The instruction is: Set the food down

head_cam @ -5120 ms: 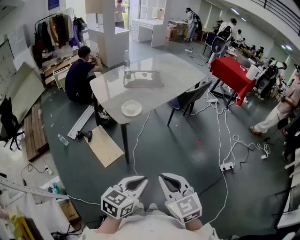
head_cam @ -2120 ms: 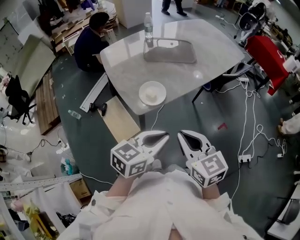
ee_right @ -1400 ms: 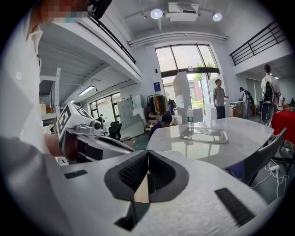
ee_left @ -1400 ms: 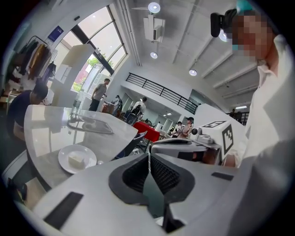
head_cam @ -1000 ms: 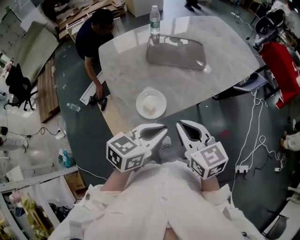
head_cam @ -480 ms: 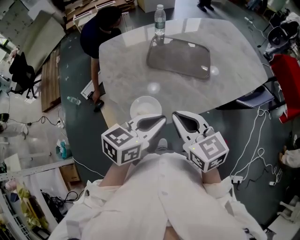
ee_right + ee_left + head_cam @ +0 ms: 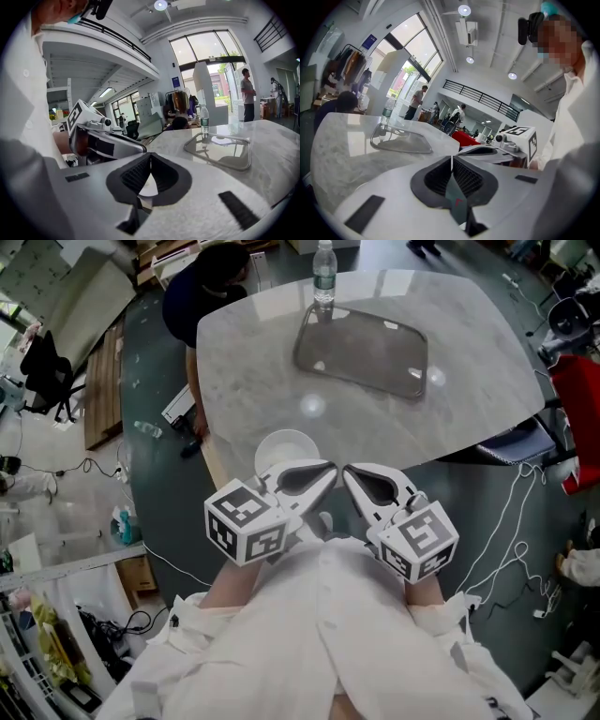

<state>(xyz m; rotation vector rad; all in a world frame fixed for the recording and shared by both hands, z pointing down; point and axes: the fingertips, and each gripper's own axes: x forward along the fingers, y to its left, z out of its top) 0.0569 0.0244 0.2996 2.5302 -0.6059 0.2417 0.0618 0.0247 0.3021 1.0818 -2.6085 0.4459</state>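
Food plate (image 7: 281, 444) now nearer, partly behind left hand-held gripper (image 7: 328, 471)

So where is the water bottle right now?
In the head view the water bottle stands near the far edge of the table, top centre, right beside the far left corner of the grey tray.

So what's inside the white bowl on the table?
Only the far part of the white bowl shows, and it looks plain white. The shut left gripper covers the near part in the head view, so any food lying there is hidden.
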